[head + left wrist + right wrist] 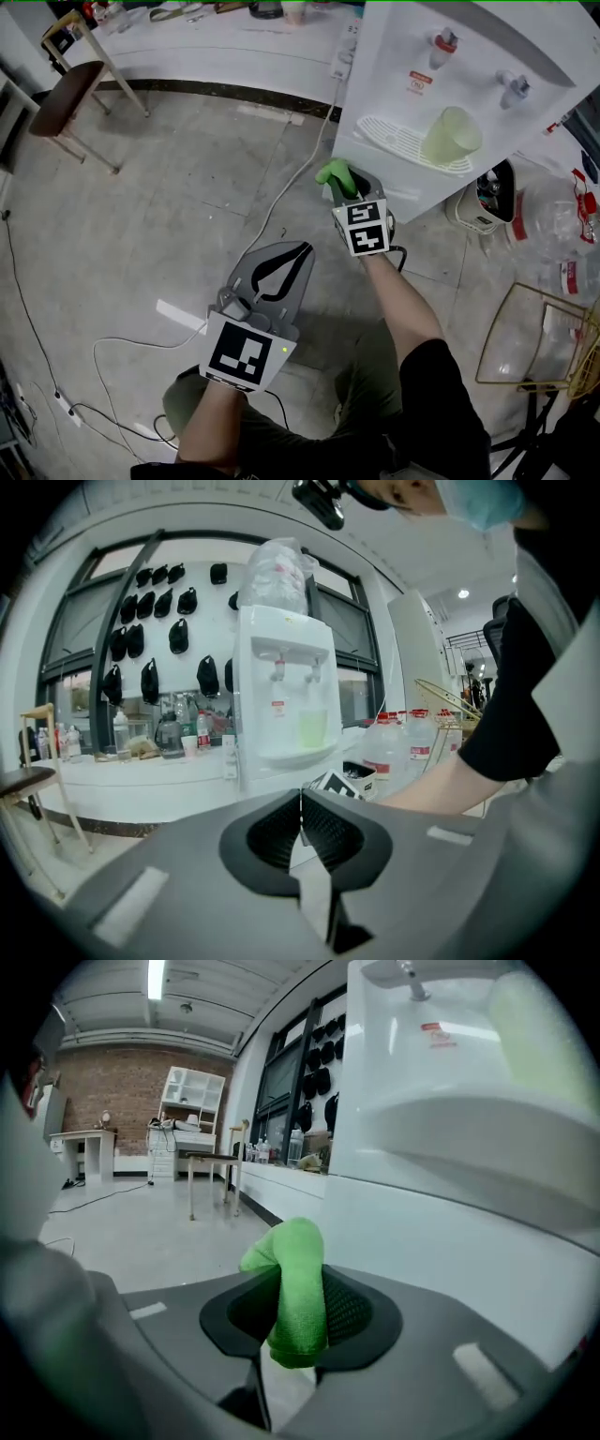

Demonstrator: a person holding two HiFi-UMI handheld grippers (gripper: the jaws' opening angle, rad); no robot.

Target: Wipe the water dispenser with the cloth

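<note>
You've got nothing legible here. The red sticker [422, 82] on the water dispenser [394, 47] front, 1 o'clock in head view, is too small to read (same for the red bottle labels [570, 275] at 3 o'clock).

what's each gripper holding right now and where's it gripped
The right gripper is shut on a bunched green cloth, pinched across its middle, with one folded end poking past the jaw tips. The left gripper is shut and empty.

Grey concrete floor [187, 178], wooden chair [58, 101], brick back wall [117, 1082], white shelving [195, 1093], ceiling strip light [156, 979].
</note>
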